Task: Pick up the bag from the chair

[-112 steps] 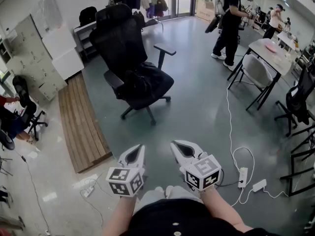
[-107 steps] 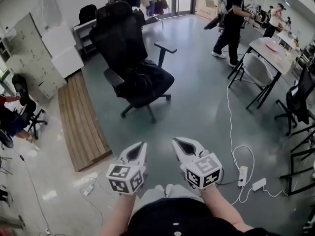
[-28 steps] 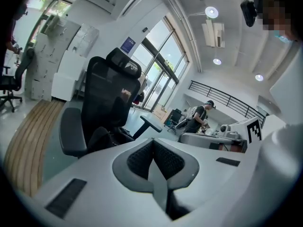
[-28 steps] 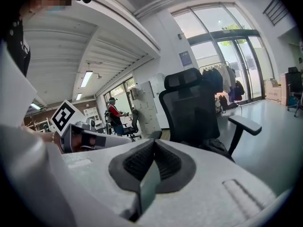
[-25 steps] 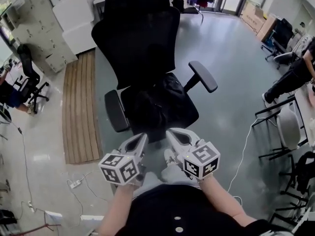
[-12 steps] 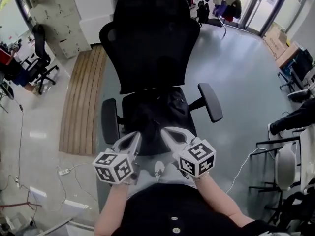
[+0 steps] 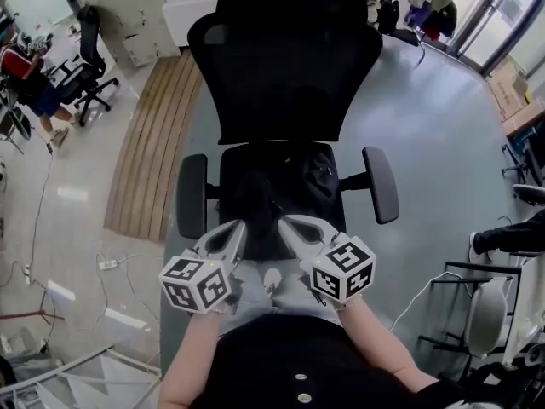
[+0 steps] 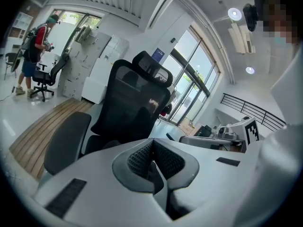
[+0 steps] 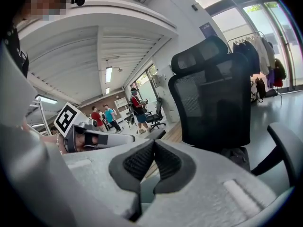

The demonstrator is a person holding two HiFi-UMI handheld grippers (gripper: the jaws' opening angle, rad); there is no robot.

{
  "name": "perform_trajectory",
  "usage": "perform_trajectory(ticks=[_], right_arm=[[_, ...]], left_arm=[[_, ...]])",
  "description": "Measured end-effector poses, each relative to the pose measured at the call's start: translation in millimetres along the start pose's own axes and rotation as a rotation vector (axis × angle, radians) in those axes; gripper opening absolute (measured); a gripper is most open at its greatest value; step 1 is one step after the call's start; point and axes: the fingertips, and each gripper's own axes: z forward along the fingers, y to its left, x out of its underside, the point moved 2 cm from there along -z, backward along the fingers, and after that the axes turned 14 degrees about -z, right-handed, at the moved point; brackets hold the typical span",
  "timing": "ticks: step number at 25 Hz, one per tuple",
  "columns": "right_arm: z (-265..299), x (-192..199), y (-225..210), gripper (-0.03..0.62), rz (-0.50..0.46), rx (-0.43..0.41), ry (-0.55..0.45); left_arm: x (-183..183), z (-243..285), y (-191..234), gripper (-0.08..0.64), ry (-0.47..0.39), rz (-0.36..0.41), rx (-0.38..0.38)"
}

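In the head view, we hold both grippers low in front of us, just short of the front edge of a black mesh-backed office chair [image 7: 285,75]. The soft black bag [image 7: 298,181] lies on the chair's seat, between the two padded armrests [image 7: 380,184]. The left gripper [image 7: 238,226] and the right gripper [image 7: 285,221] point at the seat side by side, with their tips near the bag but not touching it. A slatted wooden platform [image 7: 153,152] lies on the floor to the left of the chair.

In the left gripper view, our jaws are clenched, ribbed pads [image 8: 142,159] pressed together with nothing between them. The chair's backrest rises beyond them.

In the right gripper view, the jaws are likewise squeezed together and empty. The backrest stands ahead to the right, and a dark lump sits on the seat beneath it.
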Motion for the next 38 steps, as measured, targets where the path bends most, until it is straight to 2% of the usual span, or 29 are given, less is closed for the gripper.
perform_trajectory(ticks=[8, 18, 25, 29, 37, 38], right_arm=[[21, 7, -4, -0.002, 0.017, -0.01, 0.043], [50, 8, 1, 0.0, 0.053, 0.045, 0.088], [67, 23, 5, 0.0, 0.05, 0.043, 0.156], [78, 35, -4, 0.0, 0.056, 0.051, 0.199], [97, 65, -22, 0.002, 0.088, 0.058, 0.264], [100, 70, -24, 0.064, 0.091, 0.052, 0.28]], left_arm=[[-6, 6, 8, 0.017, 0.027, -0.016, -0.001], [-9, -2, 36, 0.017, 0.083, -0.054, 0.012], [-2, 5, 53, 0.017, 0.116, -0.043, -0.034], [2, 14, 63, 0.017, 0.109, -0.069, -0.051], [28, 23, 86, 0.017, 0.143, -0.067, -0.098], [32, 25, 88, 0.017, 0.149, -0.063, -0.102]])
